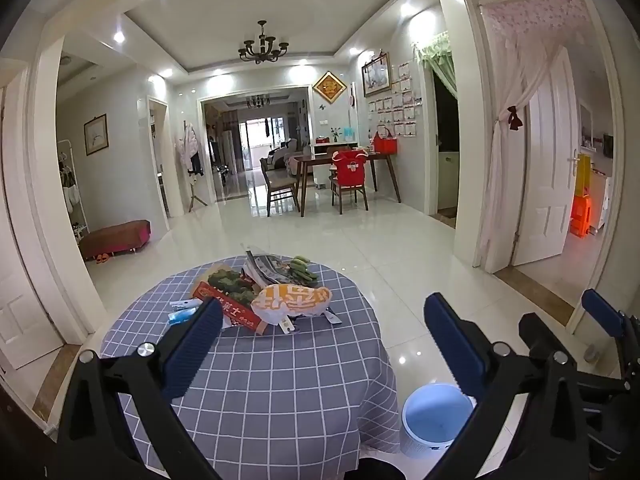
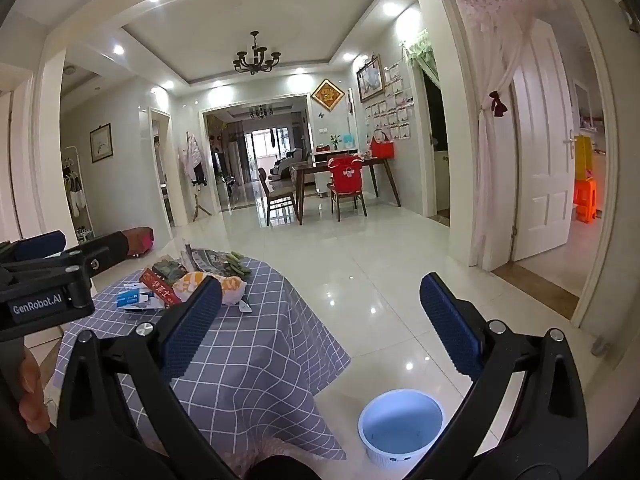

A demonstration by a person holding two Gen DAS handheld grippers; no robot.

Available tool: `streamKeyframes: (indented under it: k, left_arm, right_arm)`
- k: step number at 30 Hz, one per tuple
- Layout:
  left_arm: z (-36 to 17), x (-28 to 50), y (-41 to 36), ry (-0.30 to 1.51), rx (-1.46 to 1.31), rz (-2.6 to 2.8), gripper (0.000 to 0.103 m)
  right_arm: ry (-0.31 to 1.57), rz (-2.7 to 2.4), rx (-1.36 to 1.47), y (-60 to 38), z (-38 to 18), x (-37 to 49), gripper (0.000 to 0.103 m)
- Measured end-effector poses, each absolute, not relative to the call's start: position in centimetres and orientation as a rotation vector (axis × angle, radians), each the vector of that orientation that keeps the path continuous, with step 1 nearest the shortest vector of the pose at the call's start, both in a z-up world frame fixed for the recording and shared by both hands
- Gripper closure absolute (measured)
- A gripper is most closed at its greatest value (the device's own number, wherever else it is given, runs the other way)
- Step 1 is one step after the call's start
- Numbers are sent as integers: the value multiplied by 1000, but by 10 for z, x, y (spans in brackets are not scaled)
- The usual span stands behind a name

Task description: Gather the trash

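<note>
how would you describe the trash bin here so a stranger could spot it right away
Start at the round table draped in a grey-blue checked cloth. On the white tiled floor beside it, on the right, stands a small round bin. Unlike the wrappers and boxes heaped on the table, it sits low on the floor, white outside, pale blue inside, and looks empty.

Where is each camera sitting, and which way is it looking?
Left wrist view: sits on the left gripper, looking forward over the checked table; its open fingers and the right gripper show.
Right wrist view: sits on the right gripper, looking forward with the table to its left; the left gripper and a hand show.
Both share the table, the trash pile and the white bin.
</note>
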State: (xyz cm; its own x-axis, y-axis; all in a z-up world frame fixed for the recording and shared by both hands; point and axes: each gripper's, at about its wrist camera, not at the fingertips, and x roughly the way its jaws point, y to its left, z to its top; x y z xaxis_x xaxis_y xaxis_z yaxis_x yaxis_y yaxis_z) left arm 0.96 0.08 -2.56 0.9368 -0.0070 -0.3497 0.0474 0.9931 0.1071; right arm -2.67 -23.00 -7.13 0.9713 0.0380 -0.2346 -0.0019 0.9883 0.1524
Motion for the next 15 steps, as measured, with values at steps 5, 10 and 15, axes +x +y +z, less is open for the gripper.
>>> streamKeyframes:
  k: [5, 10, 15]
  left_arm:
    - [-24, 19, -4, 373, 116, -36, 4]
    - [-27, 22, -6, 376, 125, -36, 4]
    - [-12, 25, -5, 377, 137, -43, 4]
  right_arm:
    - [250, 21, 151, -223, -77, -17, 6]
    - [250, 20, 151, -224, -81, -16, 6]
    - [249, 6, 145, -221, -79, -13, 6]
